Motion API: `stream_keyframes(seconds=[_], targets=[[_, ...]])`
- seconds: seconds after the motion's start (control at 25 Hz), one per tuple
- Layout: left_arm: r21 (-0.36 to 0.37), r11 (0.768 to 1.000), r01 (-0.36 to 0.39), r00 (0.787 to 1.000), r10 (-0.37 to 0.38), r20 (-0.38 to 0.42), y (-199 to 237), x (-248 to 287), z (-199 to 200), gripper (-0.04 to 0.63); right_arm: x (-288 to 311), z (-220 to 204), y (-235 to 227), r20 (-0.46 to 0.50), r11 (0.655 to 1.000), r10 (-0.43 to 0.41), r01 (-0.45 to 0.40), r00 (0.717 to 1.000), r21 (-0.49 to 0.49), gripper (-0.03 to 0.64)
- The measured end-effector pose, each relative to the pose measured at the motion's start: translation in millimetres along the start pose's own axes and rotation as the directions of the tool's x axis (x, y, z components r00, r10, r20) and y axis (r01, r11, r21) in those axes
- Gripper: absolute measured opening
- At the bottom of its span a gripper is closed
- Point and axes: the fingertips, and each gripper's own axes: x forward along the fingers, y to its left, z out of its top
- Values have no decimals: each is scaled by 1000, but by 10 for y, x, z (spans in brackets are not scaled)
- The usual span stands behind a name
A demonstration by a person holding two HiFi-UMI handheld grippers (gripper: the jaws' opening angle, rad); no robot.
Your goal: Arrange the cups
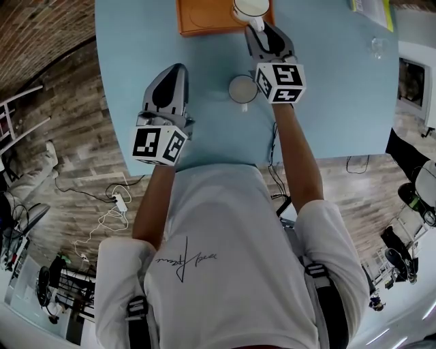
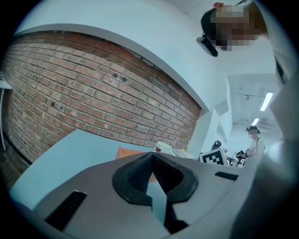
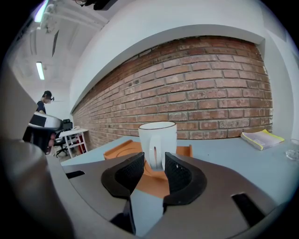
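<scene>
Cups, head view: tray cup sat on orange tray at bench far edge; bench cup nearer, just beside right tool. Left gripper view: left tool pinched together, empty. Right gripper view: spread wide, tray cup's handle between tips, not gripped.

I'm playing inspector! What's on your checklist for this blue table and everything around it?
Surface: blue table, mostly bare.
Job's things: white mug upright on orange tray; second cup on the table, off the tray.
Clutter: yellow booklet; clear glass.
Grippers: left gripper fingers together, empty; right gripper fingers apart, at the mug's handle.
Cables: white cable on the floor.
Surroundings: brick wall; wooden floor.
</scene>
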Motion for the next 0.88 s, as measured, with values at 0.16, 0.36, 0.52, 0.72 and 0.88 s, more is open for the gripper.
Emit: stream_keyframes(seconds=[0.16,0.36,0.52,0.72,0.88], targets=[[12,1000,8,1000,-8,5,-43,-21,25,8,-56,0,-42,3,1000,-12,12,1000,14,117],[14,1000,16,1000,-16,12,-96,-58,73,8,-149,67,-77,4,999,-22,21,1000,35,117],[15,1000,25,999,-25,22,-144,-90,78,8,-213,12,-44,-4,996,-3,4,1000,86,117],[19,999,36,999,-37,30,-226,-121,85,8,-338,14,-54,7,995,-17,16,1000,97,117],[25,999,42,998,-43,35,-275,-170,93,8,-446,46,-6,21,995,-22,19,1000,98,117]])
